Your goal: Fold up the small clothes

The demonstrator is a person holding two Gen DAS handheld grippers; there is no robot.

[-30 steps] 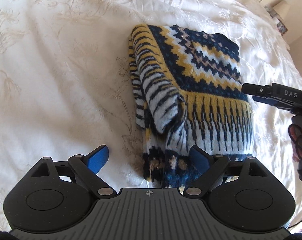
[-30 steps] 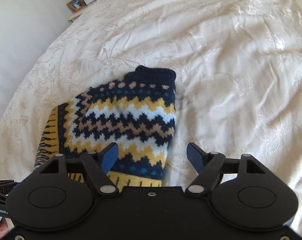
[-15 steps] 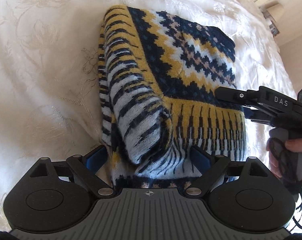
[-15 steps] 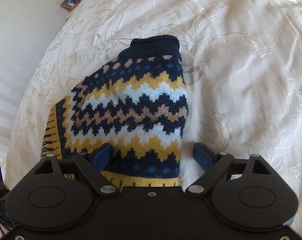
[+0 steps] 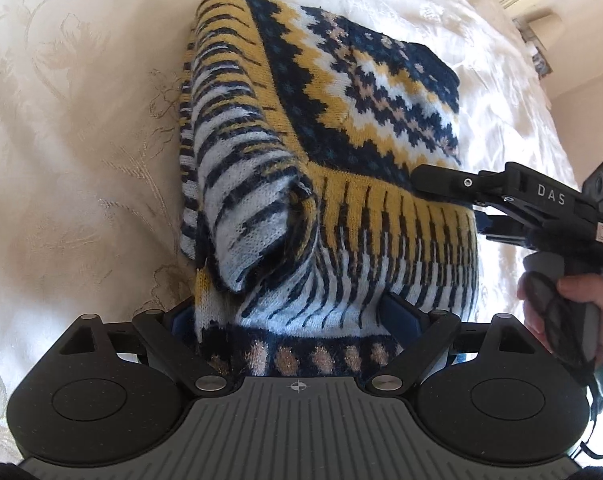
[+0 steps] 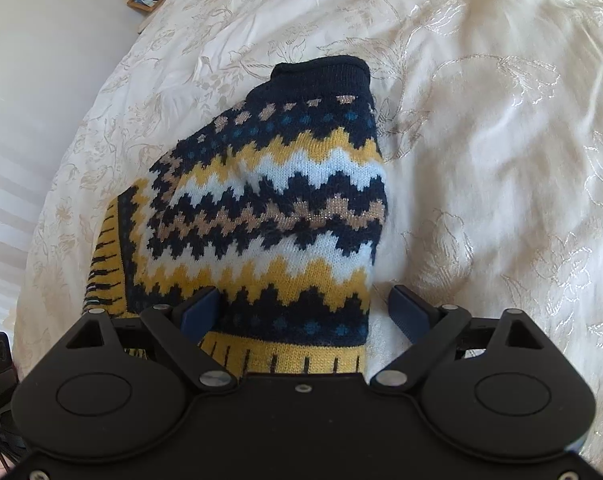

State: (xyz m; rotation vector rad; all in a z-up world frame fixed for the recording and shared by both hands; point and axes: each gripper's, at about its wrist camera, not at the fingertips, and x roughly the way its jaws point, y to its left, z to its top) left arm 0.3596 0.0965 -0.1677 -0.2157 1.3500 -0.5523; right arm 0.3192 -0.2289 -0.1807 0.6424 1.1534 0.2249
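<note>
Both sets of fingers are standing wide apart, gripping nothing. I am bringing my left gripper point(image 5: 297, 316) over the near hem of the sweater point(image 5: 341, 152), whose patterned band is lying between its blue pads (one at each side). My right gripper point(image 6: 305, 312) is straddling the sweater's right edge: one pad over the knit, the other over the bedspread point(image 6: 481, 160). I judge I am setting up the next fold; the move is asking both to close on that near edge. Farther out, the navy collar is lying flat.
</note>
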